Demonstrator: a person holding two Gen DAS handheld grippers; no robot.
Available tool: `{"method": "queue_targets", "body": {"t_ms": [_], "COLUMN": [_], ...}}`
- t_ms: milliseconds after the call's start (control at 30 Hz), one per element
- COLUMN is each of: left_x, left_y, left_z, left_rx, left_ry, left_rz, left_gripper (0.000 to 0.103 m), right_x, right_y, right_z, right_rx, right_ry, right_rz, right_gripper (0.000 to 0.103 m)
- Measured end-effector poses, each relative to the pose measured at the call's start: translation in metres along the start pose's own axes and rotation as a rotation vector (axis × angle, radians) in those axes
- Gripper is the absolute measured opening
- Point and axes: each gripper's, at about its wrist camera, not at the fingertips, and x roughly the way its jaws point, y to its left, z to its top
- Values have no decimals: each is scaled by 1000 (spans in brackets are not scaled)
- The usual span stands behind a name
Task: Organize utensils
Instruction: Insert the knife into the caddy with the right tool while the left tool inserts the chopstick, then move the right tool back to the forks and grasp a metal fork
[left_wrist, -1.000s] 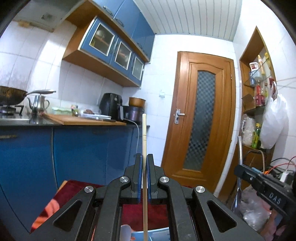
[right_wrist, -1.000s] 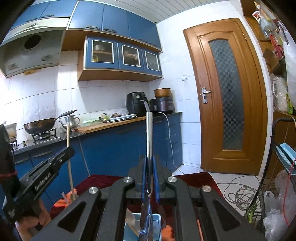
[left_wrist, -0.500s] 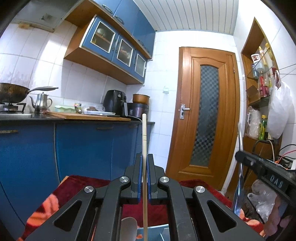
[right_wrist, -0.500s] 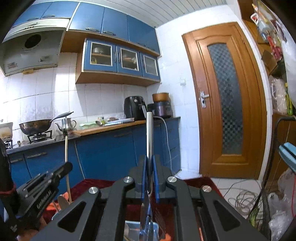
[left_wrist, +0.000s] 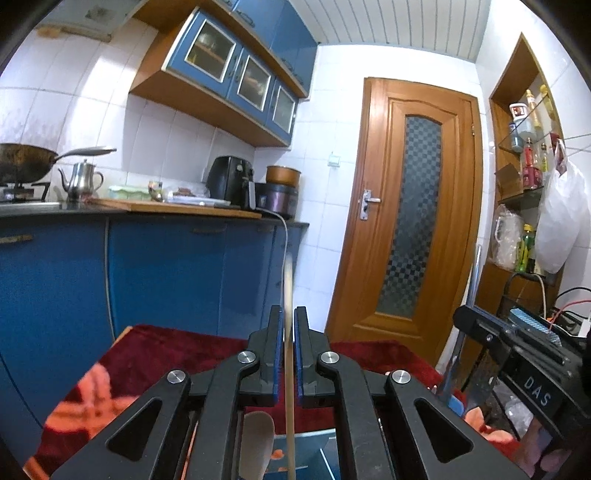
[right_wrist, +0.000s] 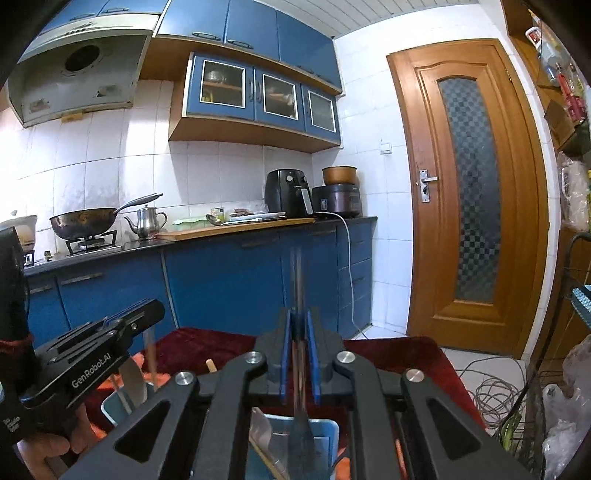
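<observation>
Left tongs (left_wrist: 289, 354) parted; chopstick (left_wrist: 288, 332) between, blurred

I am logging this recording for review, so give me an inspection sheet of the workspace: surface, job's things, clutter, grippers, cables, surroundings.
Surface: red patterned cloth over the work table.
Job's things: wooden chopstick between the left jaws; metal utensil, blurred, between the right jaws; blue bin below holding utensils; pale spoon below the left gripper.
Clutter: nothing seen on the cloth besides the bins.
Grippers: left gripper slightly parted, apparently releasing; right gripper likewise.
Cables: white cord down the cabinet; coiled wires on the floor.
Surroundings: blue cabinets, wok, kettle, wooden door.
</observation>
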Motion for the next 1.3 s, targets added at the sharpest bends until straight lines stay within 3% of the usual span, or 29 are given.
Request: {"method": "queue_targets", "body": {"t_ms": [67, 467, 933, 1100, 1300], "left_x": [-3, -51, -114, -128, -134], "left_y": [0, -5, -14, -13, -5], "left_z": [1, 8, -6, -18, -33], "left_rx": [-3, 4, 17, 15, 7], "left_ry": [15, 75, 200, 249, 308], "left_rz": [-4, -28, -48, -47, -25], "left_gripper": [12, 13, 14, 22, 23], "right_x": [-5, -55, -109, -110, -98], "right_y": [-1, -6, 14, 24, 33], "right_z": [1, 13, -14, -32, -54], "right_rx": [9, 78, 72, 52, 24], "right_ry": [-3, 21, 185, 266, 368], "right_rz": [4, 25, 44, 61, 69], "right_gripper": [20, 27, 35, 36, 37]}}
